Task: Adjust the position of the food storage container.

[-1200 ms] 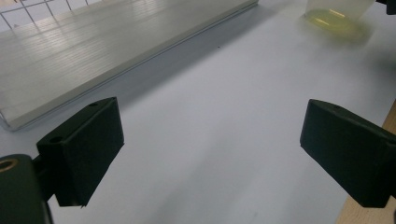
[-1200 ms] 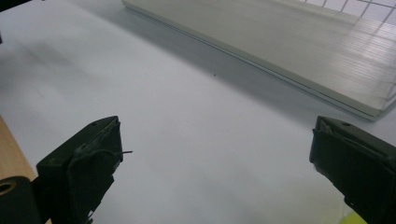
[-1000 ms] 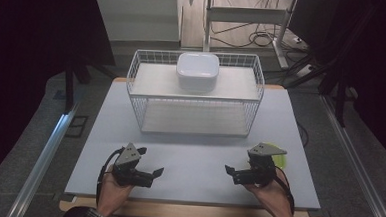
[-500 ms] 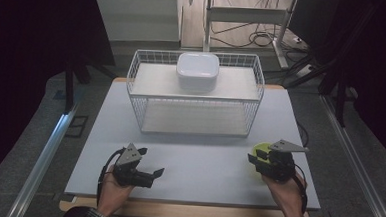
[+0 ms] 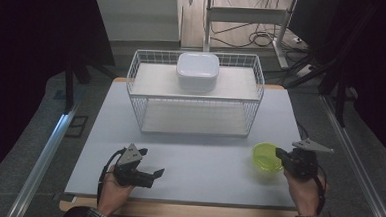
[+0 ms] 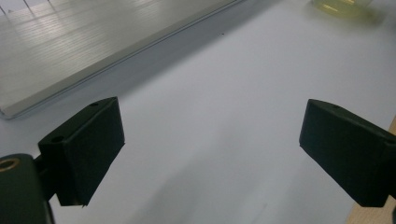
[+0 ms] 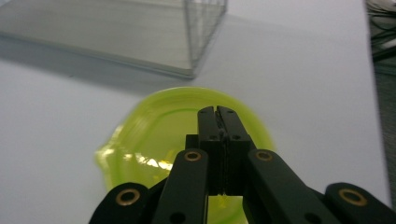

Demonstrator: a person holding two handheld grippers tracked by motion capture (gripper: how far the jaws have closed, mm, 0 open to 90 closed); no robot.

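a wire basket (image 5: 196, 101) with a white box (image 5: 198, 71) on its top shelf stands at the far side of the pale surface (image 5: 208, 159). a yellow-green bowl (image 5: 267, 157) sits on the surface near the basket's right front corner. the right tool (image 5: 281, 155) has just closed on the bowl's rim, and the left tool (image 5: 156, 173) rests wide apart, holding nothing.

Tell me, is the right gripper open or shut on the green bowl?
Shut on it. The right gripper shows both black jaws pressed together over the rim of the green bowl; they have just been closing.
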